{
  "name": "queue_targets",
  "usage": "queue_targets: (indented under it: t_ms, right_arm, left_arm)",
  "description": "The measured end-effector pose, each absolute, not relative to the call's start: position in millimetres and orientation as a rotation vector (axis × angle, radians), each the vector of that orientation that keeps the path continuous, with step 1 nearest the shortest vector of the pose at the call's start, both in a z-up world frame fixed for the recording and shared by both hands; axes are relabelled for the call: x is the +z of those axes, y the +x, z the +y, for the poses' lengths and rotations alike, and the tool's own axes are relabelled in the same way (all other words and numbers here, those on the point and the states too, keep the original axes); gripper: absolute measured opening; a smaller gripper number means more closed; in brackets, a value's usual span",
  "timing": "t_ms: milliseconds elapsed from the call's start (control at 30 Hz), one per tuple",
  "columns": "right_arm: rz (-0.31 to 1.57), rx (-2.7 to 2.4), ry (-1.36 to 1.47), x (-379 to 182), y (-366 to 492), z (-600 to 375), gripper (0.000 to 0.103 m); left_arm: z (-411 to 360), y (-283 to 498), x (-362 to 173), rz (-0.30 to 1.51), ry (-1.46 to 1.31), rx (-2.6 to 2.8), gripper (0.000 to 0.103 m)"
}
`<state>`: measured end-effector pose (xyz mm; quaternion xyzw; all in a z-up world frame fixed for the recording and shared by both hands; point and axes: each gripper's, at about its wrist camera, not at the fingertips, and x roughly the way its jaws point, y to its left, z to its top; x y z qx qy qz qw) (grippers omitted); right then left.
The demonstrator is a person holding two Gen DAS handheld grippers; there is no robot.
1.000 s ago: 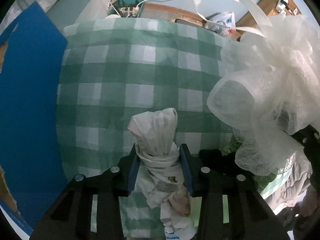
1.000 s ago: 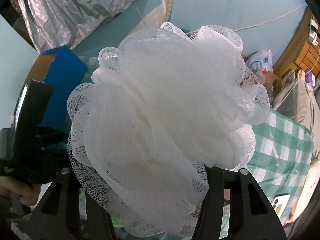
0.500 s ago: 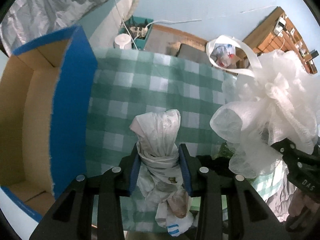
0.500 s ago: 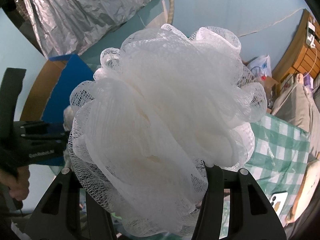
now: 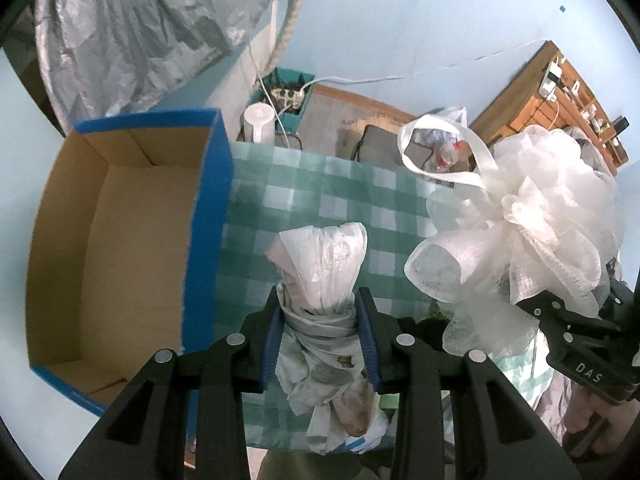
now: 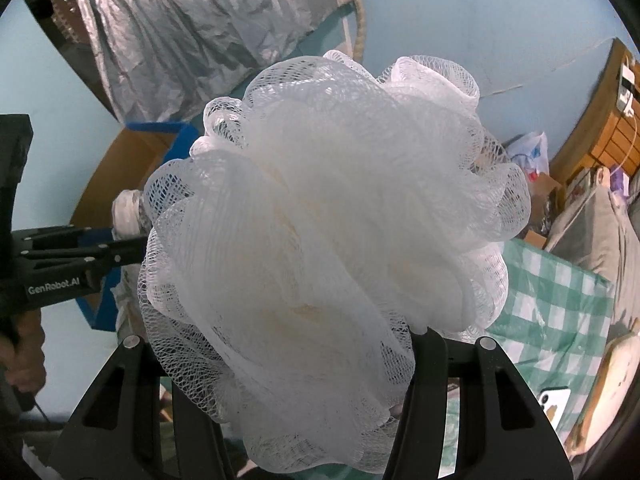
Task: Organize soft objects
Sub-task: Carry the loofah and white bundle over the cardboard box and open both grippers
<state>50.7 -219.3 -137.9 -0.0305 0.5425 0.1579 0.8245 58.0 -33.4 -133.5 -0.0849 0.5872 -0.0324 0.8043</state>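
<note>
Two sets of tongs raised higher above the checked counter (image 5: pixel 320 184) than a second ago: left tongs (image 5: pixel 320 336) clamped narrow on the knotted plastic bag bundle (image 5: pixel 320 280), right tongs (image 6: pixel 280 360) gripping the white mesh bath pouf (image 6: pixel 320 240). More of the blue cardboard box (image 5: pixel 208 216) now showing at left, open interior visible, bundle just beside its wall.

Two soft things up in the air

The knotted white plastic bag bundle (image 5: pixel 320 300) stands upright, squeezed at its middle. The fluffy white mesh bath puff (image 6: pixel 320 240) is round and frilly, with a ribbon loop on top.
</note>
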Motion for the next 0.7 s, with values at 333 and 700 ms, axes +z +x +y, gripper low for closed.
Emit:
queue_targets:
  t_ms: [333, 700]
  right_arm:
    - [1.121, 0.379, -0.067, -115.0, 44.5, -206.6, 0.052]
    - [1.105, 0.443, -0.091, -103.0, 44.4, -182.0, 0.052]
  left_arm:
    - [-12.9, 48.8, -107.5, 1.216, -0.204, -0.037, 0.035]
    - [15.7, 35.8, -70.4, 1.154, -0.229, 0.004, 0.035]
